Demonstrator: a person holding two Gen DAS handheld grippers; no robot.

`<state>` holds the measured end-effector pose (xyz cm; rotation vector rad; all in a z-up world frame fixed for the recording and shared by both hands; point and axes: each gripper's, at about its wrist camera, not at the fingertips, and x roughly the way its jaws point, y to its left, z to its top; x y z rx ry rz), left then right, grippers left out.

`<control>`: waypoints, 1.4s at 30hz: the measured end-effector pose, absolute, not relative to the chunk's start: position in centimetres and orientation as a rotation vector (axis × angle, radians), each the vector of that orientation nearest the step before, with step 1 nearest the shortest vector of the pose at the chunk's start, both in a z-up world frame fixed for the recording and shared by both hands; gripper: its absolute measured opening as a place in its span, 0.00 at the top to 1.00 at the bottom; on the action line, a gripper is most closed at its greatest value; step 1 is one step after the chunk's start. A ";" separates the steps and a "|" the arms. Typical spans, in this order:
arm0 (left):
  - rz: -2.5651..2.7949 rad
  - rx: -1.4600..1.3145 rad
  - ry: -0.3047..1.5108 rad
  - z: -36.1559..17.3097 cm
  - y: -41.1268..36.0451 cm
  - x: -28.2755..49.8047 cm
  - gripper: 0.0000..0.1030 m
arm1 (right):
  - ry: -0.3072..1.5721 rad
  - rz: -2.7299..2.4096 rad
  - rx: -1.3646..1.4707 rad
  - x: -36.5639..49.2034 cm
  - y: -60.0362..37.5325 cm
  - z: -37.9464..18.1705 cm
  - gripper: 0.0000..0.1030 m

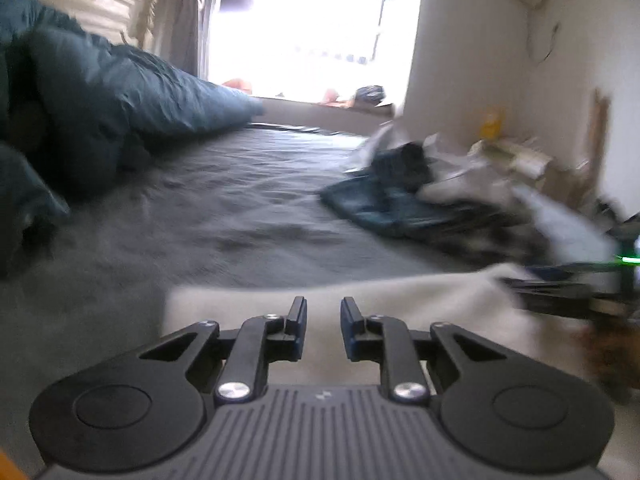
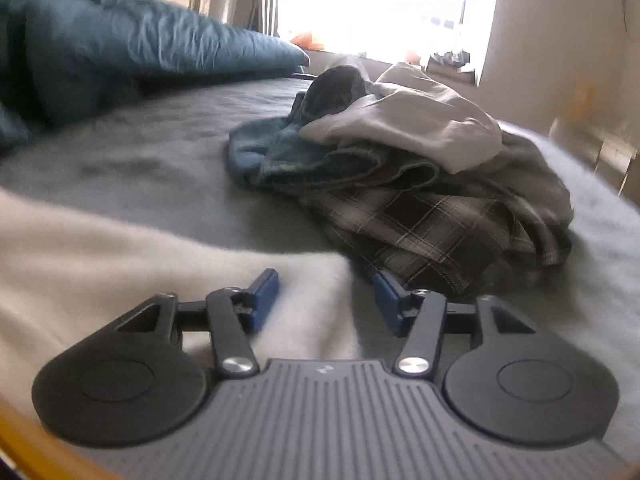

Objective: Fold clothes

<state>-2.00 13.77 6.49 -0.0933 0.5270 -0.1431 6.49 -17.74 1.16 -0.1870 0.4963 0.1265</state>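
A cream cloth (image 1: 400, 292) lies flat on the grey bed sheet (image 1: 240, 200), right under my left gripper (image 1: 323, 304). Its jaws stand a narrow gap apart with nothing pinched between them. In the right wrist view the same cream cloth (image 2: 120, 248) spreads to the left, and my right gripper (image 2: 324, 280) hovers open over its right edge, its blue pads (image 2: 264, 296) clear of the fabric. Beyond it sits a heap of clothes: a plaid garment (image 2: 432, 224), blue denim (image 2: 304, 156) and a pale grey piece (image 2: 408, 120) on top.
A bunched teal duvet (image 1: 120, 92) fills the left and far side of the bed, below a pale carved headboard (image 1: 92, 0). A bright window (image 1: 312, 28) stands behind. Boxes and clutter (image 1: 520, 156) line the wall at the right. Bare sheet lies between the duvet and the heap.
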 end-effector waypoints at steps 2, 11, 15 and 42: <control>-0.099 -0.244 0.592 3.9 16.8 -0.1 0.94 | 0.485 0.120 -0.191 6.2 -17.7 1.1 0.49; 0.124 -0.867 0.483 -0.7 27.3 -4.7 1.00 | 0.517 0.119 -0.057 7.0 -20.0 0.6 0.36; 0.108 -0.687 0.322 4.5 25.0 -6.7 1.00 | 0.481 0.111 -0.066 6.1 -19.9 0.9 0.37; -0.273 -0.556 0.546 1.5 13.6 3.9 0.93 | 0.472 0.071 -0.152 6.0 -18.5 0.5 0.37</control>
